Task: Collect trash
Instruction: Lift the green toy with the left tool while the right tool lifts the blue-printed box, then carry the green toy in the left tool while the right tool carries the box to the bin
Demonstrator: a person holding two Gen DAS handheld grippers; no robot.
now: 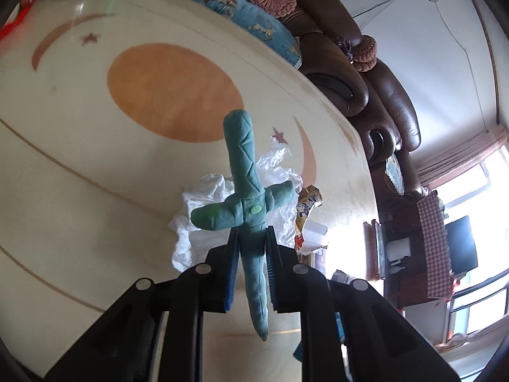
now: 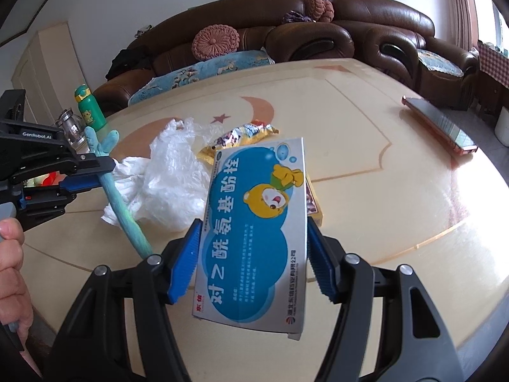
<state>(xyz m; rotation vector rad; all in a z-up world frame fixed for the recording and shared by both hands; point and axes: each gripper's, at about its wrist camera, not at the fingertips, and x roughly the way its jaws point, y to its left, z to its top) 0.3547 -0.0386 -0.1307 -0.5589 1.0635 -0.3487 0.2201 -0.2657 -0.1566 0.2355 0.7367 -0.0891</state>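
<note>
The left gripper (image 1: 251,245) pinches a blue-green clay sword (image 1: 245,184) by its handle just below the crossguard, blade up and clear of the table (image 1: 95,159). The right gripper (image 2: 253,254) clamps a blue-and-white medicine box (image 2: 254,232) across its width, the blue pads flat on both long edges. Just beyond the jaws, still on the tabletop, lie crumpled white plastic and tissue (image 2: 165,178) and a yellow snack wrapper (image 2: 241,137), touching one another. Farther off stand a green bottle (image 2: 90,108) and a glass jar (image 2: 71,127) at the left edge; a phone (image 2: 442,124) lies well apart to the right.

With both hands full, the likely trouble is in the grips themselves. The soft clay could bend or squash under pressure, or pivot and slip from so narrow a hold. The box, held tilted by its edges, could buckle inward and drop. Swinging either load low over the pile risks scattering the light plastic.
</note>
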